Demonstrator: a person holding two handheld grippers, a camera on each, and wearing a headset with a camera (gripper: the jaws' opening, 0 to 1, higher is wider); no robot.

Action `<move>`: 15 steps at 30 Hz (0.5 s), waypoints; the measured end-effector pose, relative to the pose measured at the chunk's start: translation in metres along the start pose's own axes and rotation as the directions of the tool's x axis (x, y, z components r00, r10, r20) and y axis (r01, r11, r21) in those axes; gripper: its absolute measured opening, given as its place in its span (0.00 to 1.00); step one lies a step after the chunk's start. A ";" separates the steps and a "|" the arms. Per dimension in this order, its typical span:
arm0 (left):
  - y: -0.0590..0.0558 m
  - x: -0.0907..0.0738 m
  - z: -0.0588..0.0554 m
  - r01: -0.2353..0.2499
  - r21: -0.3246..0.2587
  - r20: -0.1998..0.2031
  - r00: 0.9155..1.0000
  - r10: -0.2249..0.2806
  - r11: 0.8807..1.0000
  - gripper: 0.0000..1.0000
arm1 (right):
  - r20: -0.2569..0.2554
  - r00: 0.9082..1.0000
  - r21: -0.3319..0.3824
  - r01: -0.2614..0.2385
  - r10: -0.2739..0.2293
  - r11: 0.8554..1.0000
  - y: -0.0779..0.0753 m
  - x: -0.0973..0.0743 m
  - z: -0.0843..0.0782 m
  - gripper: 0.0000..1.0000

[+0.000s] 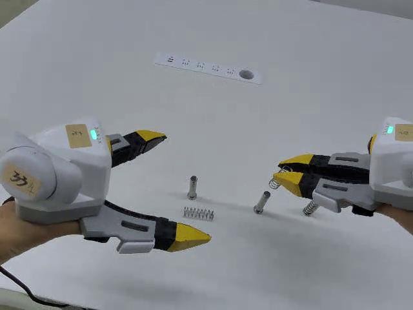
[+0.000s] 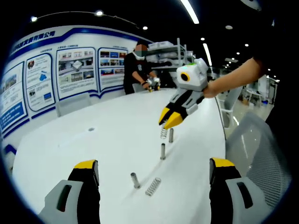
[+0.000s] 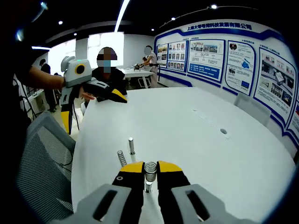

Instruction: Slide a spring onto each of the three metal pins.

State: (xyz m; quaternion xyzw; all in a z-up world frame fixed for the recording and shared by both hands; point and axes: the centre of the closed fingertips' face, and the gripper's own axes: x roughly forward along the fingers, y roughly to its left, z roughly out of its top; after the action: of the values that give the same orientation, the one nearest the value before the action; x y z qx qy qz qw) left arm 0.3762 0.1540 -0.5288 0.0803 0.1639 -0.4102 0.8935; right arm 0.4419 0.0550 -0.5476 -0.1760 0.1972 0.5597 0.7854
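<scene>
One spring (image 3: 150,172) is pinched between the yellow tips of the right gripper (image 1: 279,170), whose jaws are pressed together on the coil; it is held above the white table (image 1: 97,77), close over the middle pin (image 1: 261,202), which stands on the table; a second spring (image 1: 198,213) lies flat on the table near the left-hand pin (image 1: 192,187), which stands upright, the two not touching; a coiled piece (image 1: 311,208) stands tilted under the right gripper's lower jaw, and whether a pin is inside it I cannot tell; the left gripper (image 2: 154,163) hovers above the table with its jaws spread wide, facing the pins; a white socket strip (image 1: 208,68) is set in the table farther off.
</scene>
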 end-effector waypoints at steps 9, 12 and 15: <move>-0.004 0.000 -0.007 0.003 -0.029 -0.009 1.000 -0.003 1.000 1.00 | -0.011 1.000 0.063 0.013 -0.012 0.998 -0.003 0.008 -0.016 0.10; -0.004 0.000 -0.007 0.003 -0.032 -0.007 1.000 -0.003 0.999 1.00 | -0.026 1.000 0.052 0.011 -0.010 0.999 -0.002 0.009 -0.019 0.10; -0.003 0.000 -0.007 -0.001 -0.044 -0.001 1.000 0.001 0.999 1.00 | -0.026 1.000 0.049 0.011 -0.010 0.999 0.000 0.010 -0.019 0.10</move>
State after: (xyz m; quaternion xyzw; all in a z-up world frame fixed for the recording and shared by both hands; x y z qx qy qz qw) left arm 0.3726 0.1536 -0.5350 0.0606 0.1733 -0.4060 0.8953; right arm 0.4429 0.0537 -0.5690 -0.1646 0.2200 0.5481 0.7900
